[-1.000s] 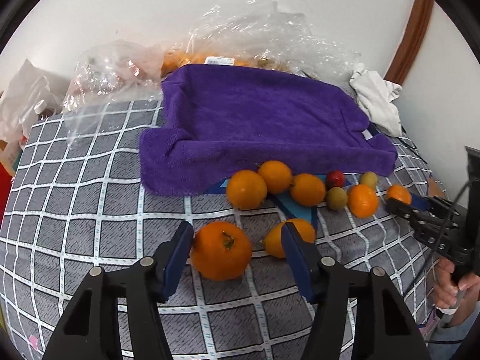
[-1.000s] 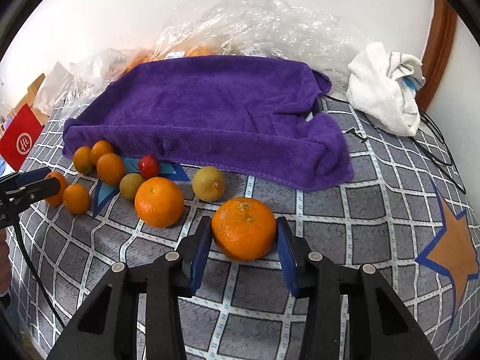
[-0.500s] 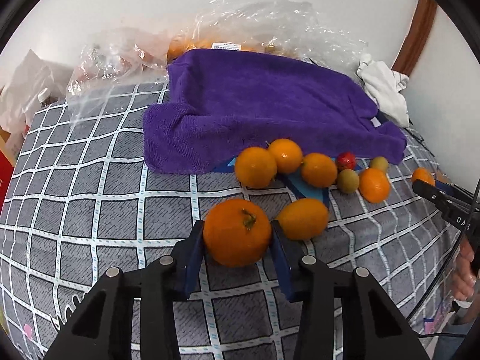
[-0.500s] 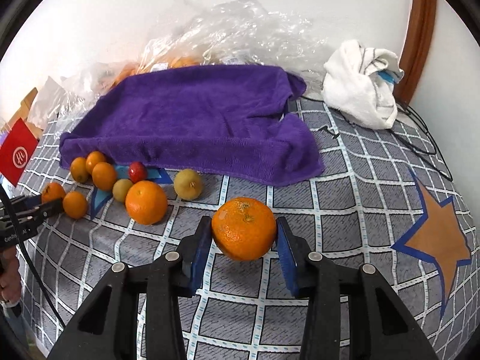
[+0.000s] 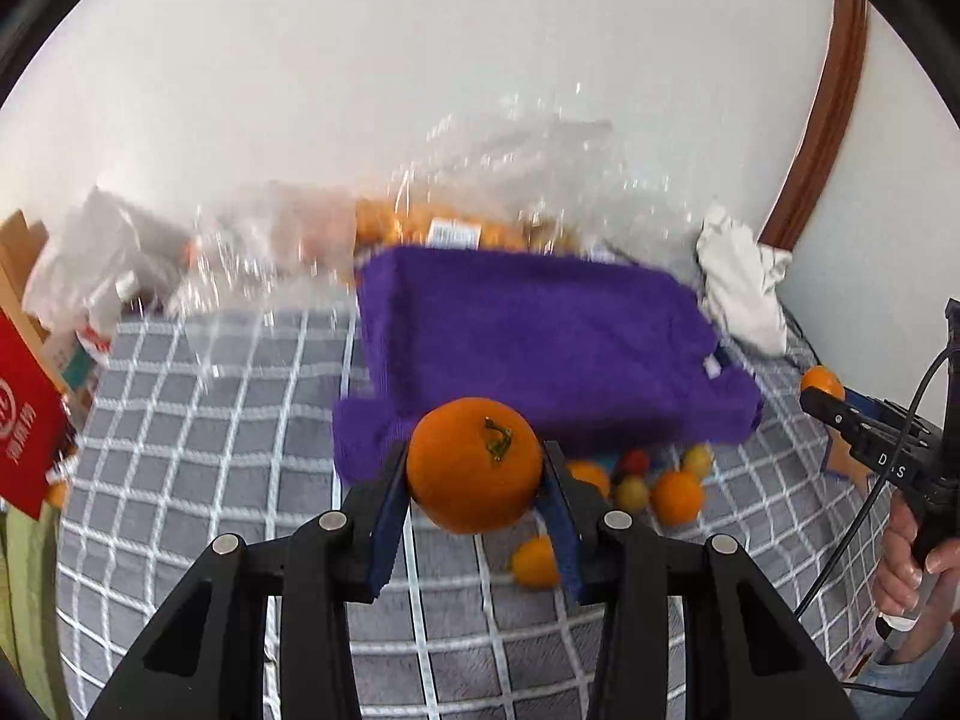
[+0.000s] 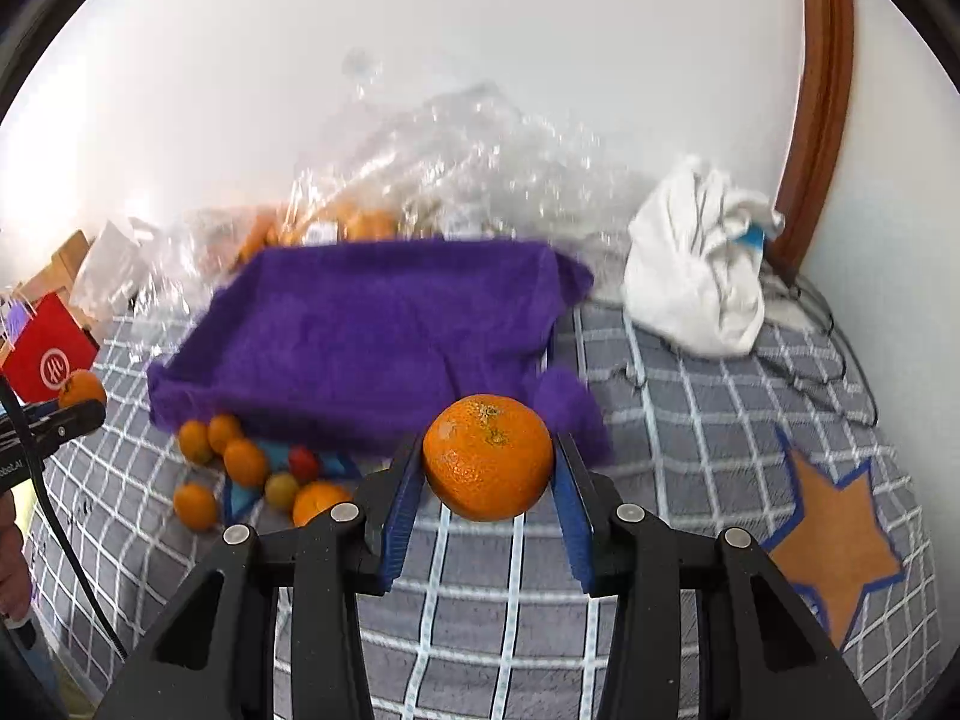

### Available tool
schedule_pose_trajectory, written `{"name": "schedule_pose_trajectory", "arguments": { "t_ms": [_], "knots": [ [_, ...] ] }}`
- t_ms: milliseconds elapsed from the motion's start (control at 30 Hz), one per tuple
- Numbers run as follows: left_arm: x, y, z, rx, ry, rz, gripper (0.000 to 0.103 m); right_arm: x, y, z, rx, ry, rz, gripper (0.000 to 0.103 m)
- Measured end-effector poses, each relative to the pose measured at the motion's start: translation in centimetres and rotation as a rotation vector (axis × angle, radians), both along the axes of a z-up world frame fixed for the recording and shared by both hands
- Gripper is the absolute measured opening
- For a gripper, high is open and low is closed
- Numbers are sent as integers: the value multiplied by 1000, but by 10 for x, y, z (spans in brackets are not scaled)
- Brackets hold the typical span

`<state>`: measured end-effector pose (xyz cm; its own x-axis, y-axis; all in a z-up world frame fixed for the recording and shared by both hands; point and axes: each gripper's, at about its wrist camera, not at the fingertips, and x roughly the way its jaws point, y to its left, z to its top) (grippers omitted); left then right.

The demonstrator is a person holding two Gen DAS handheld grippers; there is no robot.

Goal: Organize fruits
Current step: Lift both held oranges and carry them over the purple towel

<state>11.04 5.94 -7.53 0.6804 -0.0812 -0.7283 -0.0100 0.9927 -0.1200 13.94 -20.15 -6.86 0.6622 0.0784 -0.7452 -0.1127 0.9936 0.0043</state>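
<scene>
My left gripper (image 5: 474,480) is shut on a large orange (image 5: 474,465) with a stem, held up above the checked cloth. My right gripper (image 6: 487,474) is shut on another large orange (image 6: 487,457), also lifted. A purple towel (image 5: 540,348) (image 6: 372,336) lies spread ahead of both. Several small oranges and small red and yellow-green fruits (image 5: 654,486) (image 6: 252,468) lie along its near edge. The right gripper shows in the left wrist view (image 5: 840,414), the left one in the right wrist view (image 6: 72,414), each with its orange.
Crumpled clear plastic bags with more oranges (image 5: 432,228) (image 6: 420,180) lie behind the towel by the wall. A white cloth bundle (image 6: 702,276) sits at the right. A red box (image 5: 24,420) stands at the left. An orange star (image 6: 834,540) marks the grey checked cloth (image 6: 690,420).
Both grippers have risen with their oranges, from the cloth to well above it. The left gripper closed on its orange one second ago. The views now tilt up toward the wall.
</scene>
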Motion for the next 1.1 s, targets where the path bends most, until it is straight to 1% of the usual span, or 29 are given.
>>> {"name": "schedule_pose_trajectory", "arguments": {
  "t_ms": [133,233,467,600,733,900,1100],
  "knots": [
    [13,-4,18,7,-32,-4,40,9,4,21,-6,-42,12,42],
    [22,-5,26,8,-48,-6,40,16,7,31,-7,-62,18,42],
    [51,-11,38,14,-75,-16,40,37,10,42,0,-86,8,42],
    [74,-11,37,11,-71,-22,40,54,11,39,3,-83,3,42],
    [103,-9,28,10,-48,-21,40,76,12,31,-1,-69,4,42],
    [138,-7,17,28,-23,-25,40,112,17,18,-9,-42,15,42],
    [173,-3,0,-8,1,-21,40,149,28,2,-11,-16,32,42]
  ]
}}
